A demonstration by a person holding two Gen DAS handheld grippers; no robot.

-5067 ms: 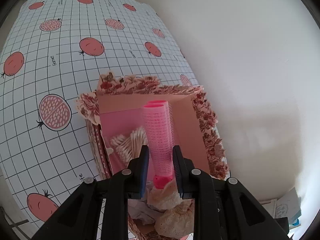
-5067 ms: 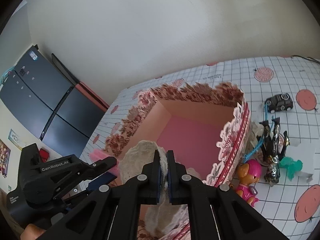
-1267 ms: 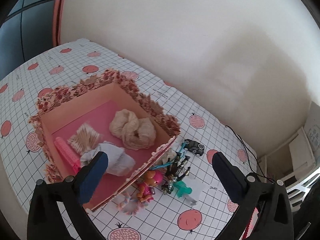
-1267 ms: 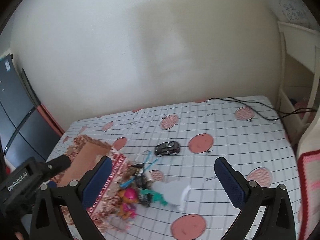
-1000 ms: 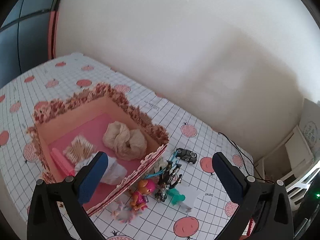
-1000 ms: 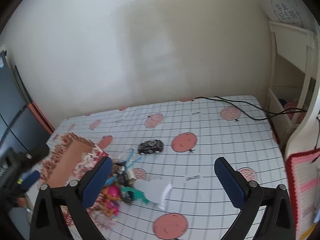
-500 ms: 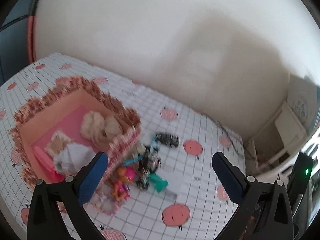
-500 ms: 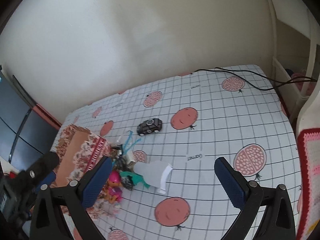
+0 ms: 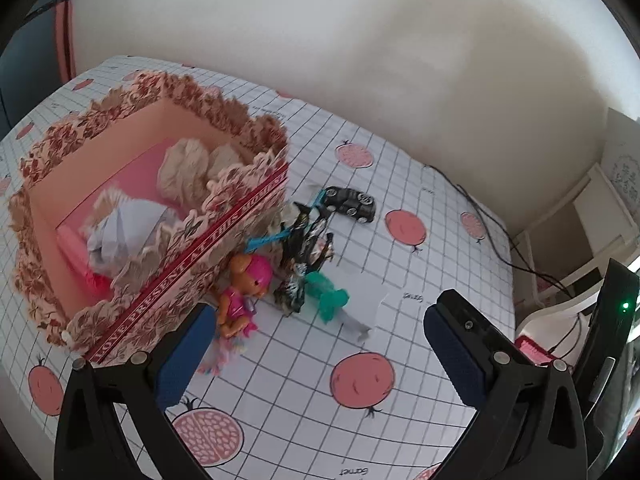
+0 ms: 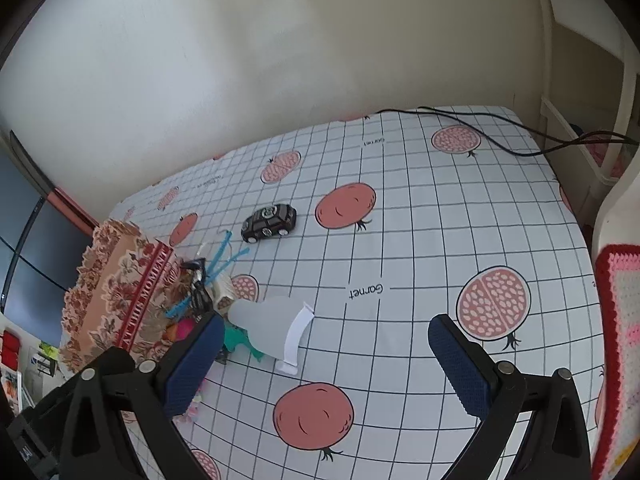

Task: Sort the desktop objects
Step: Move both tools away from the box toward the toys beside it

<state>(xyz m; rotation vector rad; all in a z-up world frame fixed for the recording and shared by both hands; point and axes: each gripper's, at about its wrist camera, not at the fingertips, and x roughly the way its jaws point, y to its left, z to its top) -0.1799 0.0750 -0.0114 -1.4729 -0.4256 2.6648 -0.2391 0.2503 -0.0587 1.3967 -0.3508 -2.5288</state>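
Both hand-held grippers were up off the surface (image 10: 420, 216), spread wide, holding nothing: left hand-held gripper (image 9: 308, 354), right hand-held gripper (image 10: 324, 360).

Floral box (image 9: 120, 264) sat at the left end of the surface, open top. Inside: beige scrunchies (image 9: 188, 168) against the far wall, a crumpled white wad (image 9: 120, 228) mid-floor, a pink hair roller (image 9: 76, 252) along the near-left wall.

Unsorted clutter was packed tight against the box's right wall: pink-haired doll (image 9: 244, 288), dark tangled figure with blue straps (image 9: 304, 248), teal toy (image 9: 326, 296), translucent white piece (image 10: 276, 328) just beside them. Black toy car (image 10: 270, 218) stood apart, farther toward the wall.

Right of the clutter the surface was open all the way to its right edge. Black cable (image 10: 480, 128) crossed the far right corner and dropped off the edge. Crocheted red-and-pink cloth (image 10: 620, 340) sat past the right edge.
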